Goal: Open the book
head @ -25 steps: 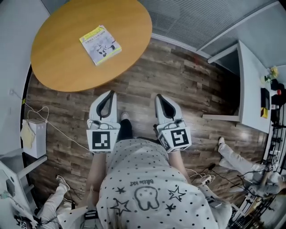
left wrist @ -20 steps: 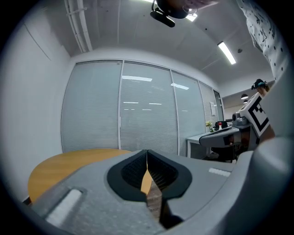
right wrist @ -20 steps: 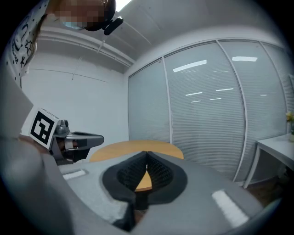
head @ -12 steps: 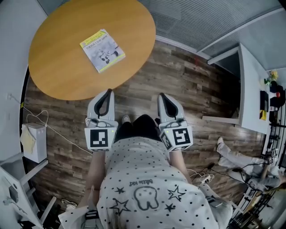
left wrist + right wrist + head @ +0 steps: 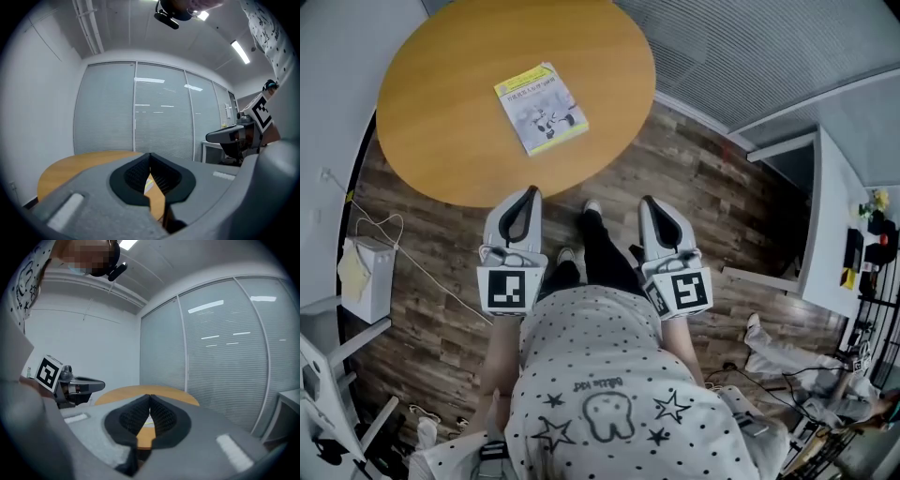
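**Inspector:** Start nearest the camera. What state are the tools in?

**Assessor:** Both are held level in front of the person (image 5: 600, 394), low in the frame of the head view. The left gripper (image 5: 529, 194) has its jaws closed, the tips meeting, and nothing between the pads. The right gripper (image 5: 648, 201) is the same: tips together and empty. Neither one touches anything.

**Inspector:** What is beyond them?

**Assessor:** First plank floor (image 5: 694, 178), then the round wooden table (image 5: 431, 122) in the upper left of the frame. The left gripper's tips sit just short of the table's near edge. The right gripper is over the floor, beside the table's rim.

**Inspector:** And the book?

**Assessor:** The book (image 5: 541, 108) lies flat on the table, towards the centre, front cover up and turned at an angle. It is closed. It is well apart from both tools, and each gripper view shows only a sliver of it past the closed tips.

**Inspector:** Progress, then?

**Assessor:** In my judgement nothing has been done on the book itself and the cover is untouched. What is left is to reach over the table, get a jaw under the cover's free edge, and lift it across. The other tool will likely be needed to steady the book.
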Demonstrator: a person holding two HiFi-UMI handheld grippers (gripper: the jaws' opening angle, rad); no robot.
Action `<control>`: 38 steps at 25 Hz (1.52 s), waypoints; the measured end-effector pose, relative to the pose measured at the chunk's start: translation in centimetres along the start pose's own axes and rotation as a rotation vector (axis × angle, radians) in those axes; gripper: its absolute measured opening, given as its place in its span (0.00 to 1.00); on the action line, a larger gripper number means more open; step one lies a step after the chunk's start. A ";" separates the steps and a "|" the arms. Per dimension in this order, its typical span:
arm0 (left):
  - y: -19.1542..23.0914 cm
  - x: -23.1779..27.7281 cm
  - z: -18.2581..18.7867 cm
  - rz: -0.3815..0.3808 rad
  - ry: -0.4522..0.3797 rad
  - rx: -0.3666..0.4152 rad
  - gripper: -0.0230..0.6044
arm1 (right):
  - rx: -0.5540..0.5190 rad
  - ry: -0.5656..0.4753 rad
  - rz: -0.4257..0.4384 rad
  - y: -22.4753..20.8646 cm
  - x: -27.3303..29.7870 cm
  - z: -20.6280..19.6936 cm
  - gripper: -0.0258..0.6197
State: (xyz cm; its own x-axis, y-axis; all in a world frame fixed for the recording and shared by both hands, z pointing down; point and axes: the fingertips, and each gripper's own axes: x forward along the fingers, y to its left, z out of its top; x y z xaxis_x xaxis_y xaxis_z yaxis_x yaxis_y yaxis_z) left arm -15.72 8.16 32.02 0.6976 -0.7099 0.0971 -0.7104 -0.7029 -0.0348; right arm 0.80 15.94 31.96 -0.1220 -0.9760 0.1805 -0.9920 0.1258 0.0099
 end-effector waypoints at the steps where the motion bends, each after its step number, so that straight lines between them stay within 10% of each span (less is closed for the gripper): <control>1: 0.3 0.2 0.0 0.014 0.002 0.002 0.05 | -0.002 -0.002 0.013 0.0 0.6 0.1 0.04; 12: 2.3 6.0 0.5 0.092 -0.011 -0.024 0.05 | -0.002 0.009 0.143 -3.8 8.8 0.3 0.05; 28: 6.2 14.4 -1.0 0.444 0.079 -0.090 0.05 | -0.043 0.066 0.443 -12.5 23.0 0.0 0.05; 38: 7.3 14.6 -1.0 0.533 0.081 -0.096 0.05 | -0.014 0.079 0.473 -13.6 24.8 0.0 0.05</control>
State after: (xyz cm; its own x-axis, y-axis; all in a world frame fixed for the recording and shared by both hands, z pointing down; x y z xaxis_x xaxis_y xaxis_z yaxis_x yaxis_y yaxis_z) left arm -10.84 -7.26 34.18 0.2321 -0.9582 0.1670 -0.9715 -0.2370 -0.0093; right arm 11.30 -10.00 36.33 -0.5561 -0.7948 0.2428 -0.8279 0.5554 -0.0781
